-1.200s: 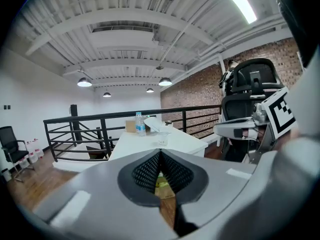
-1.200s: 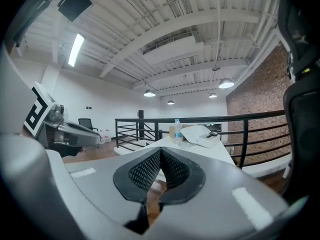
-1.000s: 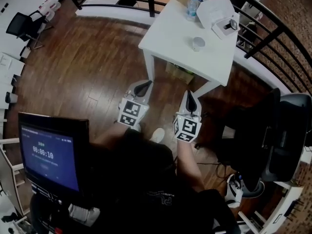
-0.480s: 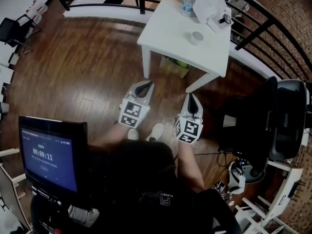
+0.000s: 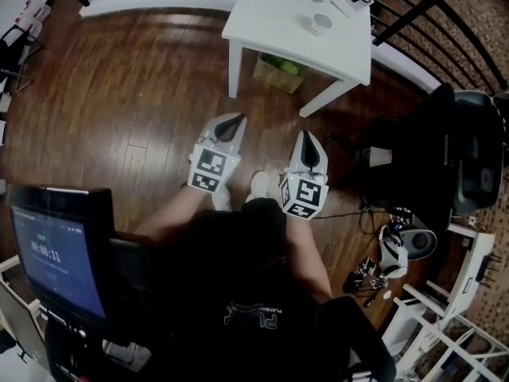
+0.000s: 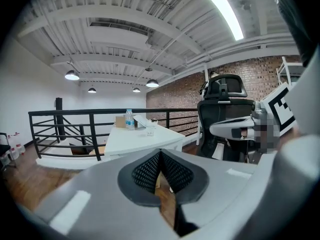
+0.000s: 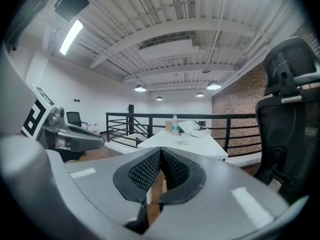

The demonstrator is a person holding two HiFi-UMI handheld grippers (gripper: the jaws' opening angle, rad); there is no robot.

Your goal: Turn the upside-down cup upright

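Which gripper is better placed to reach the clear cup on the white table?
Right, probably. Both are shut, empty and far from the white table, but the small clear cup stands toward its right edge, more in line with the right gripper than the left gripper.

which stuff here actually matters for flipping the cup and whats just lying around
For the job:
- cup, on the white table
- left gripper and right gripper, both shut and empty, not at the table

Just lying about:
- water bottle
- box under the table
- office chair
- monitor
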